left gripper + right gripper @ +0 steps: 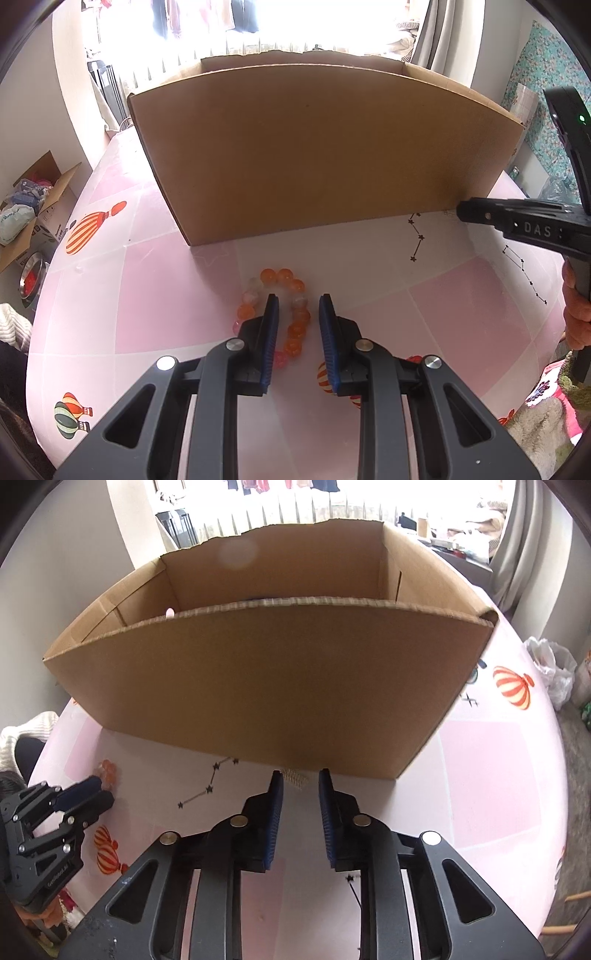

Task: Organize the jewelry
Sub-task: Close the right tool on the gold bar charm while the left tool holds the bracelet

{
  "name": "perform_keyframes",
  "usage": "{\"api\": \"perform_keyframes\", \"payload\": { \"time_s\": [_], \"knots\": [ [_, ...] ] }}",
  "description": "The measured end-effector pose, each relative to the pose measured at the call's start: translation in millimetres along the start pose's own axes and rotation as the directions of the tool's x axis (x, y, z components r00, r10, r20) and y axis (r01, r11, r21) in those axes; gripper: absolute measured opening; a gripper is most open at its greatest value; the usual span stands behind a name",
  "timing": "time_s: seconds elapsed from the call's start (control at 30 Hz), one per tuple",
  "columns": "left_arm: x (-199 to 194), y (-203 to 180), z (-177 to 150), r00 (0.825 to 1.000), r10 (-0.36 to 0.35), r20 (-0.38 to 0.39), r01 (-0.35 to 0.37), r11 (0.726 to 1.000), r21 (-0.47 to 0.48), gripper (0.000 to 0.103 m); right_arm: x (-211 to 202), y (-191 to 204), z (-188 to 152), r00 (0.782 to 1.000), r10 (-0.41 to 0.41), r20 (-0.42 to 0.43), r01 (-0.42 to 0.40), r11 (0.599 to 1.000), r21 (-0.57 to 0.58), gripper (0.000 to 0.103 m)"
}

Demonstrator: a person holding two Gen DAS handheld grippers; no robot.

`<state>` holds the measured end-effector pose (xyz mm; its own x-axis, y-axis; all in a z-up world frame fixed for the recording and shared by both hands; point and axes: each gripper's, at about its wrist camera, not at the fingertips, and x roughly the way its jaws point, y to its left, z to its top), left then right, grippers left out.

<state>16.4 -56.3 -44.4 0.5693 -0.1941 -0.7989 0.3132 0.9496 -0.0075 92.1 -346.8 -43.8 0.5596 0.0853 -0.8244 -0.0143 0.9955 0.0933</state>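
Hovering just above the desk [129, 295], the left gripper [298, 301] is the nearest thing in the left wrist view, and its blue-padded jaws stand a little apart with nothing pinched. A beaded bracelet [275, 314] of orange, pink and clear beads lies flat on the pink checked cover on the near side of the cardboard box [325, 155], apart from the box wall. One jaw is over the middle of the loop and the other is just outside its right-hand strand, so that strand runs up the gap between the pads without either pad pressing on it.

Printed hot-air balloons [86, 230] and thin star patterns [416, 236] dot the cover in front of the box and off to both its sides.

The right gripper [301, 777] is tipped down toward the foot of the same box, its jaws also slightly spread and empty. Just past their tips a small pale, fuzzy-looking item [295, 776] lies against the bottom edge of the near wall; what it is cannot be told.

The box stands open-topped with a torn far rim. A small pink rounded thing [169, 612] peeps over the near wall, inside at the left.

Beyond the box a bright window [332, 506] and a grey curtain [517, 542] close the scene.
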Motion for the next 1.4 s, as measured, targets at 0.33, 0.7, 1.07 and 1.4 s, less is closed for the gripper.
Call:
{"api": "perform_keyframes", "payload": {
  "time_s": [0.33, 0.7, 1.07, 1.4],
  "knots": [
    [2, 9, -3, 0.999, -0.032, 0.011, 0.032, 0.999, -0.02, 0.022, 12, -14, 22, 0.999, 0.039, -0.019, -0.038, 0.997, 0.074, 0.024],
    [2, 10, -3, 0.999, -0.034, 0.015, 0.034, 0.999, -0.022, 0.022, 16, -1, 5, 0.997, -0.028, -0.074, 0.022, 0.997, -0.075, 0.005],
    [0, 9, -3, 0.999, -0.035, 0.021, 0.035, 0.999, -0.027, 0.022, -7, -9, -23, 0.984, 0.034, -0.176, -0.044, 0.997, -0.056, 0.005],
    [2, 15, -4, 0.997, -0.065, 0.031, 0.067, 0.997, -0.048, 0.022, -14, -71, 22, 0.934, 0.223, -0.279, -0.194, 0.973, 0.129, 0.033]
  ]
}}
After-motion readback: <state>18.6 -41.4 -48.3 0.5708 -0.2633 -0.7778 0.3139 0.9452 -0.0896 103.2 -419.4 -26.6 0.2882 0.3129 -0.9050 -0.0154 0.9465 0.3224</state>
